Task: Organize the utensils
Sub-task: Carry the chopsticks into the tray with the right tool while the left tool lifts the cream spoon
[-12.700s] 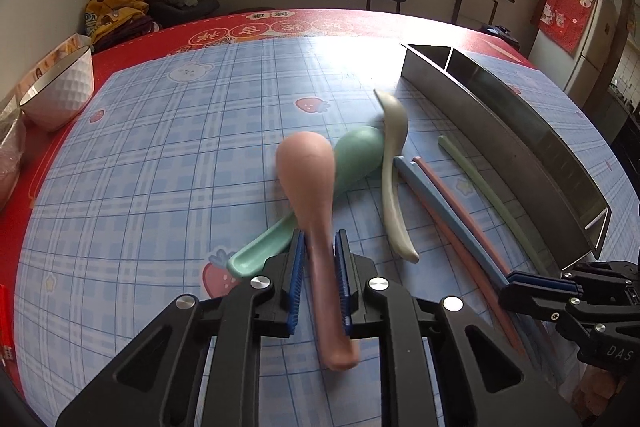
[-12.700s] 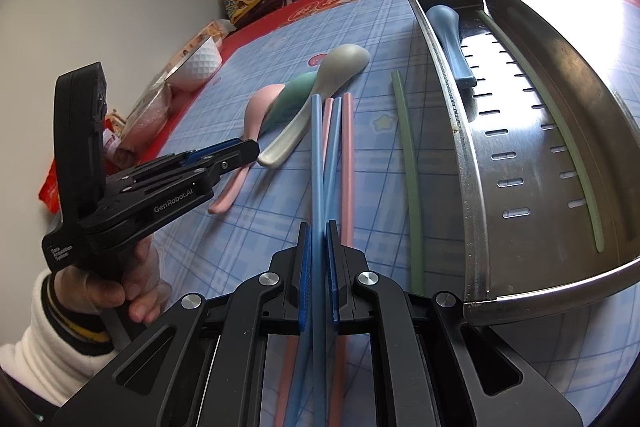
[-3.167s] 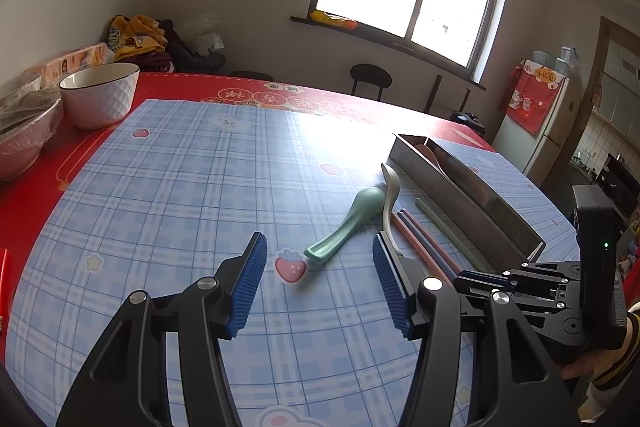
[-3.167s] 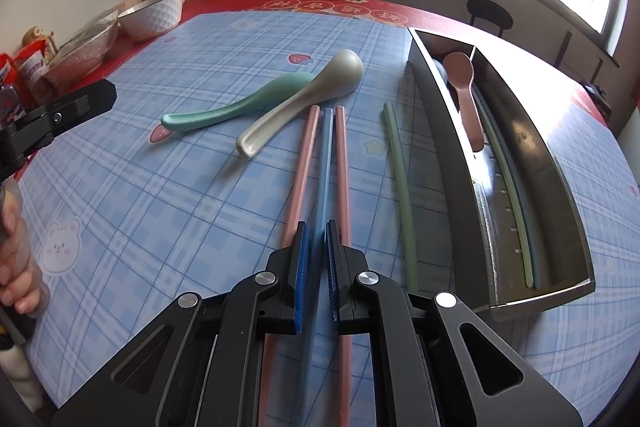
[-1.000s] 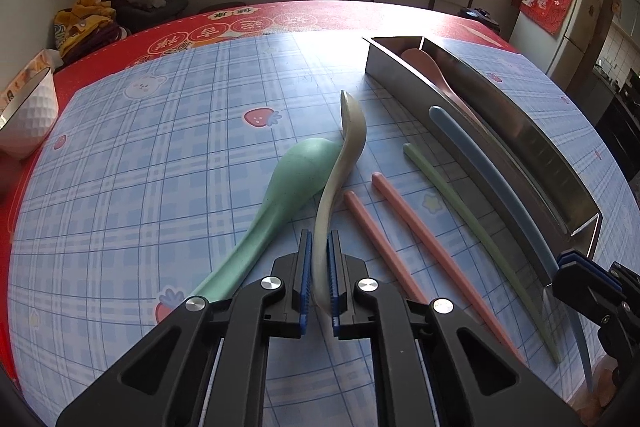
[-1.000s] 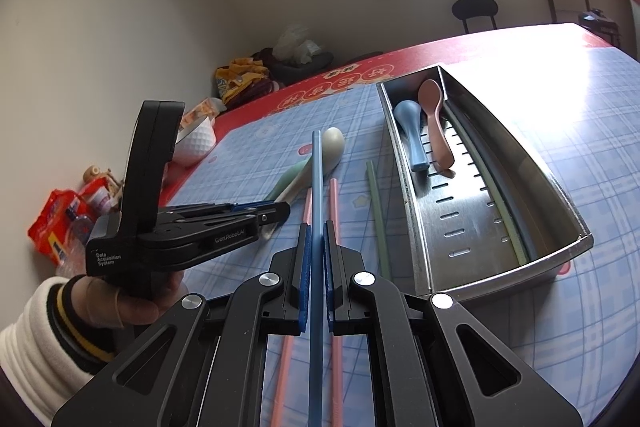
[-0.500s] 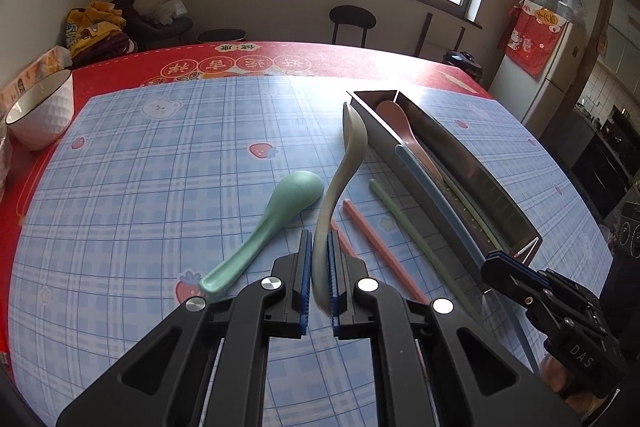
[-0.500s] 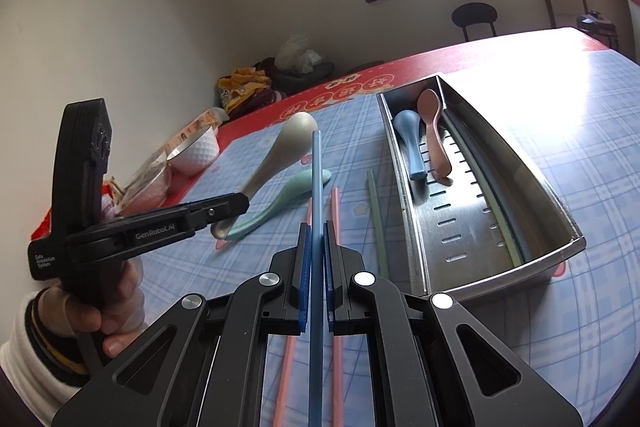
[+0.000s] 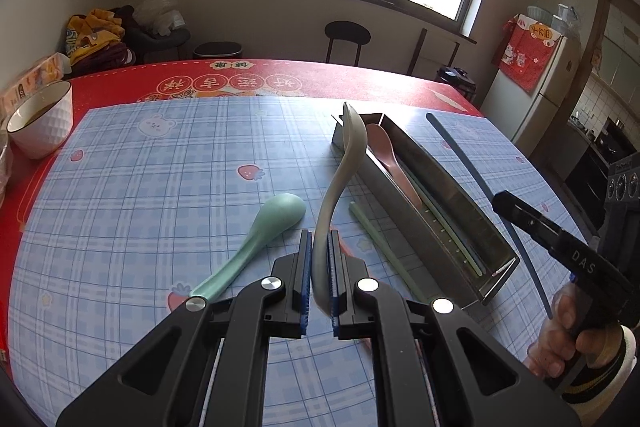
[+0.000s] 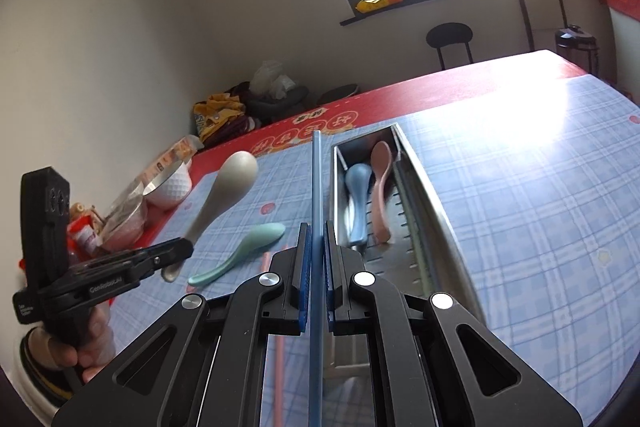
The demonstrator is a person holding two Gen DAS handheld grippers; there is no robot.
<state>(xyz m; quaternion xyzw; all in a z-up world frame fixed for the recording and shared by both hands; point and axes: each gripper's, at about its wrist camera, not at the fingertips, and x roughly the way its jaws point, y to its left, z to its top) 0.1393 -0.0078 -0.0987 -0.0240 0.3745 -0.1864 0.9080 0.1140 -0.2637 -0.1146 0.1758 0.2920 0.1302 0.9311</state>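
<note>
Both grippers carry a utensil above the bench [image 9: 120,187], beside a long steel tray [image 9: 460,223] that runs away from the cameras. The left gripper [image 9: 319,275] has its fingers clamped on the handle of a beige spoon [image 9: 340,179], bowl raised and pointing toward the tray's far end, just left of its near wall. The right gripper [image 10: 316,279] has its fingers clamped on a blue chopstick [image 10: 317,187], its length nearly parallel to the tray and just left of the rim. A blue spoon [image 10: 357,187] and pink spoon [image 10: 380,179] already lie inside.
</note>
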